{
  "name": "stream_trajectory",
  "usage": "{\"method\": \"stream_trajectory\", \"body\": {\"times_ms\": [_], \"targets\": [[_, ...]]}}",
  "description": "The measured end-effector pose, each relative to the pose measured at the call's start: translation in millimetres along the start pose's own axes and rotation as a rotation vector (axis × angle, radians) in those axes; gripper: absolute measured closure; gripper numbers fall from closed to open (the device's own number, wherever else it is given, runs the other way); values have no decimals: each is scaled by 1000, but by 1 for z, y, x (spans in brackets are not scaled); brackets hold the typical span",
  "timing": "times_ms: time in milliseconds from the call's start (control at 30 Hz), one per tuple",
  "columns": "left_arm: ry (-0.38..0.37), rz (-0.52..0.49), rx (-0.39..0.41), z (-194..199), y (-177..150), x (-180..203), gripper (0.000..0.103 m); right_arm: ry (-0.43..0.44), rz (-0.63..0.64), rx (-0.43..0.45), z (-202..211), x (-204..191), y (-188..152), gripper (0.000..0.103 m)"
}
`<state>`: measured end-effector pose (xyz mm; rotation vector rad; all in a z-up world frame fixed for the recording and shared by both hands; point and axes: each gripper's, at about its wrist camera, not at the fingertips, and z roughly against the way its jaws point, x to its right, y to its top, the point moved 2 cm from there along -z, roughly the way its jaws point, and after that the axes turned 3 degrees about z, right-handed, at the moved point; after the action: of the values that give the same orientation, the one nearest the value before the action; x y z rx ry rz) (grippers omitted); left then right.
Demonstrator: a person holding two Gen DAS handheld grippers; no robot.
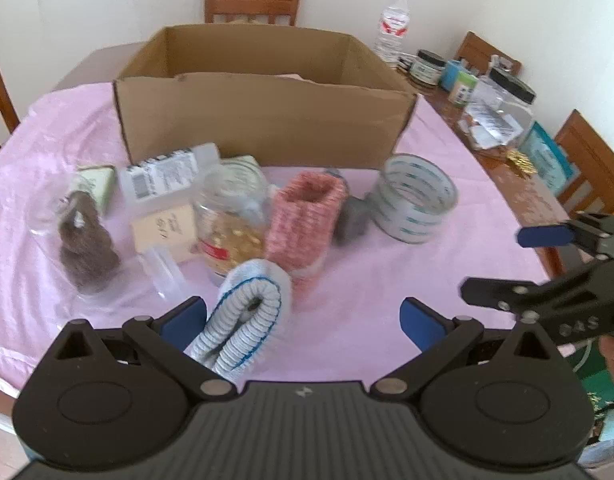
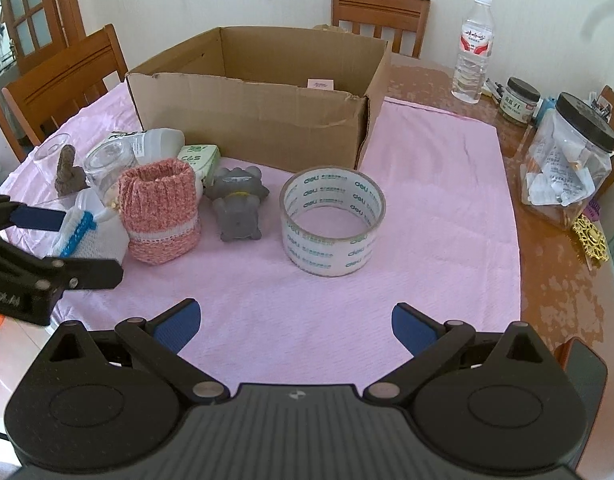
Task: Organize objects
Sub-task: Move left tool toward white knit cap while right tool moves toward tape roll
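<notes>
A matt pink cloth [image 2: 407,184] with a fine woven ribbing covers the table [image 2: 547,280], whose bare wood edge shines glossy and mottled. The cardboard box [image 2: 247,120] is plain brown paperboard, dull, with torn, rough edges. The tape roll [image 2: 333,222] is clear glossy plastic film with green print. The pink cup cosy [image 2: 161,214] is coarse knitted yarn, and the white-and-blue glove [image 1: 247,320] is ribbed knit cloth. The grey bear figure [image 2: 239,204] looks like smooth matt rubber or plastic. The glass jar [image 1: 231,220] is clear and shiny. Both grippers have matt black plastic bodies, small metal pins and blue matt finger pads [image 2: 177,326].
</notes>
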<state>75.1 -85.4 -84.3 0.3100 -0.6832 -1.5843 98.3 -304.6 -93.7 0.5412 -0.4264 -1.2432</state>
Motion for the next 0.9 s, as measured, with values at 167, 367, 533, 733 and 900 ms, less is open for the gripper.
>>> {"method": "stream_trajectory", "body": {"times_ms": [167,367,533,733,900], "targets": [[-24,-11,-10,0,-6,11,1,3,-4,-7,-2,5,-1,0],[16,17,-1,1,-9,12,1,18,15,-13,-5,8,-4,0],[59,62,1,-1,-13,7,1,37,44,-18,-10,11,-5,0],[57,88,-13,-10,-15,0,1,24,95,-40,-22,14,-4,0],[62,91,-27,-15,-16,1,1,-1,76,-54,-30,21,-2,0]]}}
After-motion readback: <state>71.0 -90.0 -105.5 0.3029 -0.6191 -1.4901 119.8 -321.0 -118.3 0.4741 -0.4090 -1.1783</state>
